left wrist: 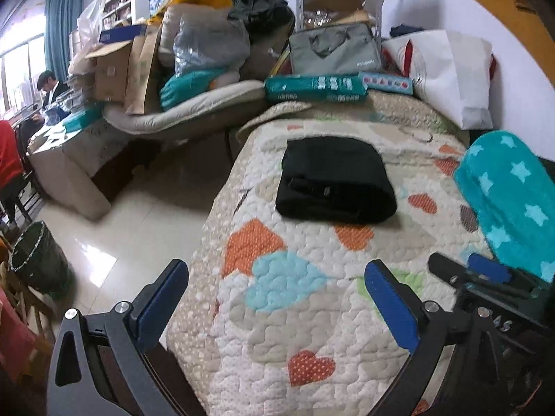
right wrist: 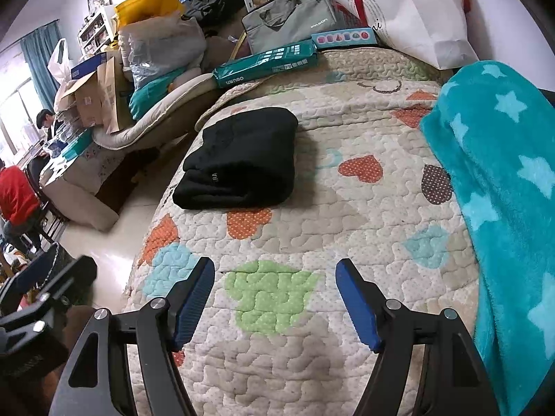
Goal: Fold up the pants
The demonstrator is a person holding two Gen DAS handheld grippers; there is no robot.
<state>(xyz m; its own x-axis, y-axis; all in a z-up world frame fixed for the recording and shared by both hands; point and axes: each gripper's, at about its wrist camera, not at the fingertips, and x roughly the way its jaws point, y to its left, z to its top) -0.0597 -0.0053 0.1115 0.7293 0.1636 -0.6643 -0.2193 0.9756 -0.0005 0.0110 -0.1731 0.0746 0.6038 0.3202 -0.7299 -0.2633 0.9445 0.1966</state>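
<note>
Lying folded on the heart-patterned quilt (left wrist: 312,329), the black pants (left wrist: 334,180) sit apart from the left gripper (left wrist: 277,277) and right gripper (right wrist: 274,277), both spread wide and empty.

The pants (left wrist: 335,180) (right wrist: 239,166) are black & soft. They're folded up into a neat, thick square w/ rounded corners. They lie flat on the bed cover (left wrist: 312,312) (right wrist: 347,208), close to its left edge, on the hearts. The folded layers show along the near side. A tiny bit of white writing sits near that side, too small to read.
</note>
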